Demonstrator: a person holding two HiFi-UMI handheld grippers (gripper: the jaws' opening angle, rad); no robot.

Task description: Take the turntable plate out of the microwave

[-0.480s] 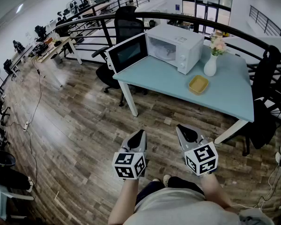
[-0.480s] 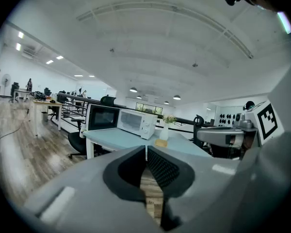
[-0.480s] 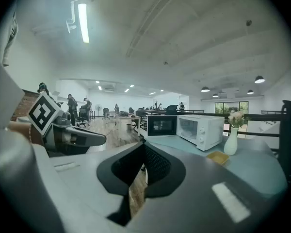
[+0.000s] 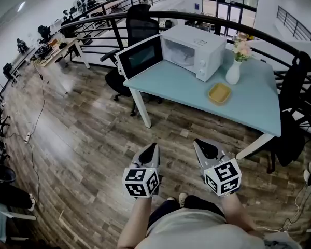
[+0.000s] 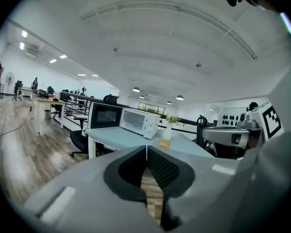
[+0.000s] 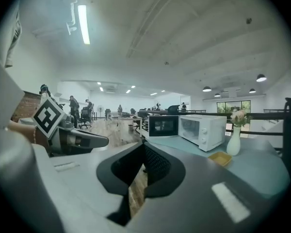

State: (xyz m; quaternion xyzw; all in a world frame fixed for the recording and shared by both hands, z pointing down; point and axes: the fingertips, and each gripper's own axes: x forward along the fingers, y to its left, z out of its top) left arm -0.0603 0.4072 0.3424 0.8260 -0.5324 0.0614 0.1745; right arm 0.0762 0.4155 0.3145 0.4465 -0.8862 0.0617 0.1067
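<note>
A white microwave (image 4: 197,50) stands at the far left end of a light blue table (image 4: 249,108), with its door (image 4: 141,56) swung open to the left. Its cavity looks pale, and I cannot make out the turntable plate in it. Both grippers hang over the wooden floor, well short of the table. The left gripper (image 4: 154,147) and the right gripper (image 4: 197,142) are side by side, each shut with nothing between the jaws. In the left gripper view the microwave (image 5: 139,122) lies far beyond the left gripper (image 5: 146,147). The right gripper view shows the microwave (image 6: 206,130) far beyond the right gripper (image 6: 144,142).
A white vase of flowers (image 4: 233,70) and a yellow dish (image 4: 219,93) sit on the table right of the microwave. A black office chair (image 4: 137,27) stands behind the door. A dark railing (image 4: 280,38) curves behind the table. Desks line the far left.
</note>
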